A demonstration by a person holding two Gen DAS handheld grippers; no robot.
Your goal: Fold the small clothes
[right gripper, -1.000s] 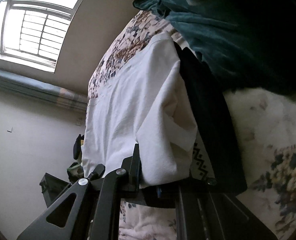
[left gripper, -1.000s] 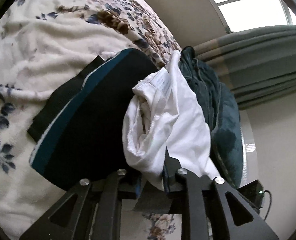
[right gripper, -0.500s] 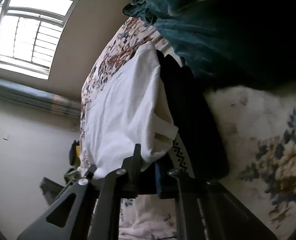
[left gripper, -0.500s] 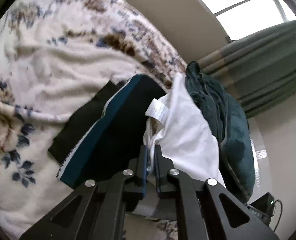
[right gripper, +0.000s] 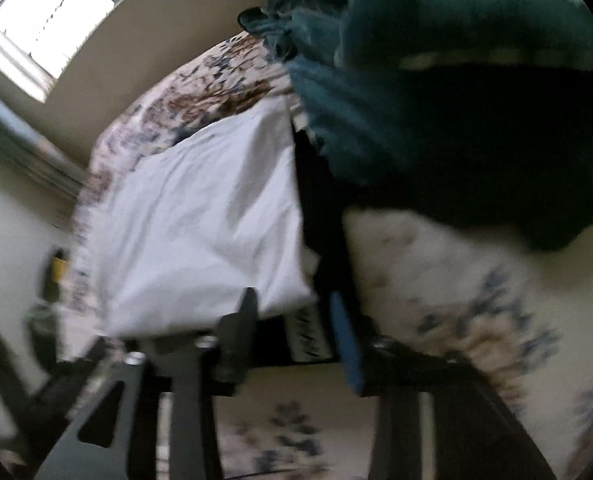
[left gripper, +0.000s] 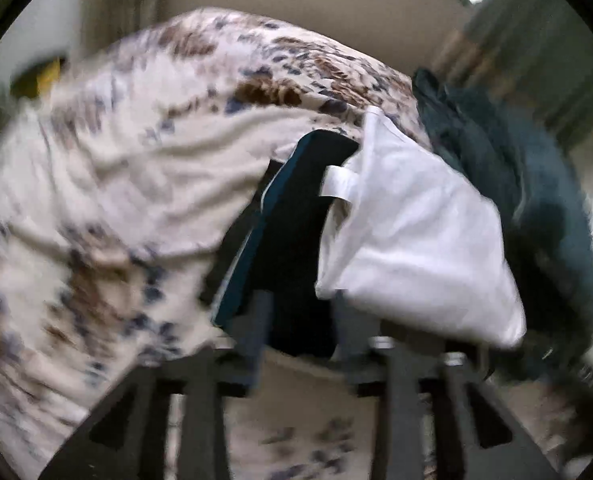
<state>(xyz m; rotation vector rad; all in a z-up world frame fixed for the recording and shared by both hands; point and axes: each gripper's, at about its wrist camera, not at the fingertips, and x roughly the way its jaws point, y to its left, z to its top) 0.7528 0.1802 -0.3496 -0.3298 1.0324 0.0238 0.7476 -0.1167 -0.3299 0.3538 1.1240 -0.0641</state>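
A folded white garment (left gripper: 412, 248) lies on top of a folded black garment with a teal band (left gripper: 296, 240) on the floral blanket (left gripper: 136, 184). It shows in the right wrist view too (right gripper: 200, 232), with the black garment (right gripper: 320, 216) beside it. My left gripper (left gripper: 300, 320) is open and empty, its fingers in front of the black garment. My right gripper (right gripper: 296, 320) is open and empty, just in front of the edge of the white garment. Both views are motion-blurred.
A dark teal plush pile (left gripper: 536, 208) lies beside the clothes stack; in the right wrist view it (right gripper: 456, 120) fills the upper right. A window (right gripper: 44, 20), curtains (left gripper: 536, 40) and a beige wall are behind. A black device (right gripper: 52, 276) is off the bed's edge.
Both grippers have let go of the white garment and opened. They have pulled back from the stack. The white garment now lies folded flat on the black one.
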